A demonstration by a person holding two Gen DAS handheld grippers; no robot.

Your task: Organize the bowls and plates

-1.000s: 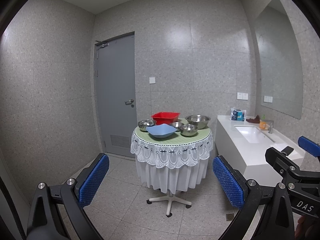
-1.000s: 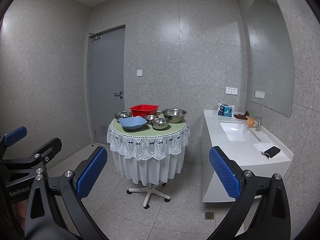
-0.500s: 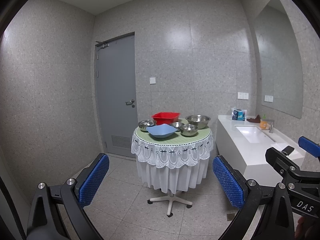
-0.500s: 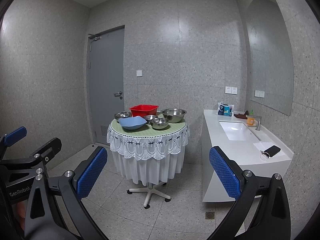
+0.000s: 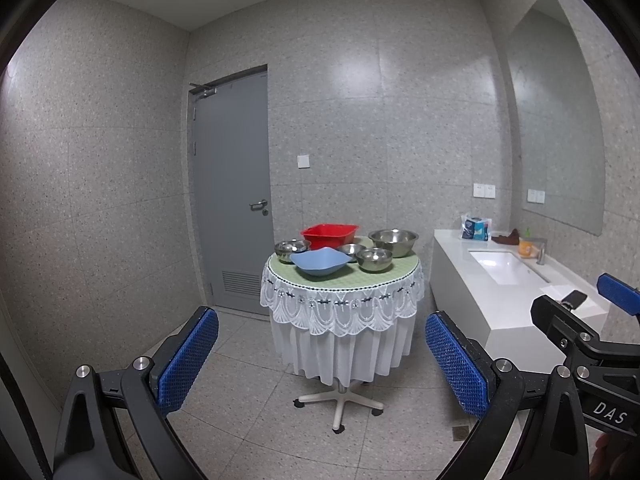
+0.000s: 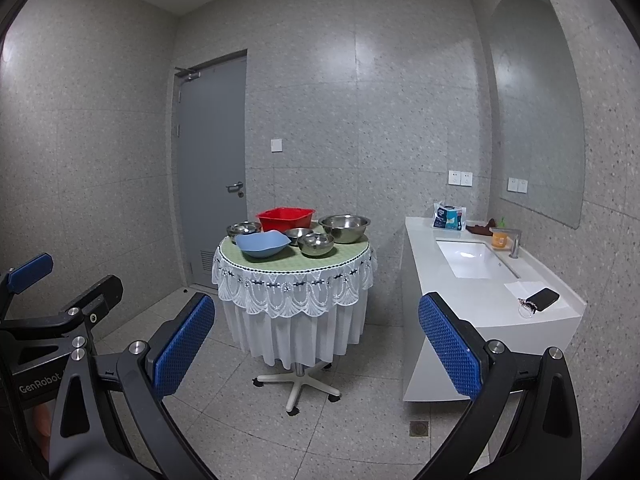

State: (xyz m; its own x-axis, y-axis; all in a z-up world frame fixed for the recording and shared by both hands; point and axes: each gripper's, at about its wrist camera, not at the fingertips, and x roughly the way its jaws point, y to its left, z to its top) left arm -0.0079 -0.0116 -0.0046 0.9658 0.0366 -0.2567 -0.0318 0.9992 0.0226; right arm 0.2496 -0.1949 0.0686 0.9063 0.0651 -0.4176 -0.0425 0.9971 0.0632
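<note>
A small room lined with large speckled grey wall tiles [image 5: 384, 128], glossy enough to carry soft patches of ceiling light at twelve o'clock. The floor of matching grey speckled tiles [image 6: 360, 432] has a small square drain [image 6: 419, 427] at five o'clock. At ten o'clock stands a plain grey door with a lever handle and a low vent grille [image 5: 236, 184], a white wall switch [image 5: 303, 161] just beside it. At three o'clock runs a long white vanity counter with an inset rectangular basin [image 6: 472, 264], a frameless wall mirror [image 6: 536, 112] above it and white sockets [image 6: 460, 178] near its far end.
</note>
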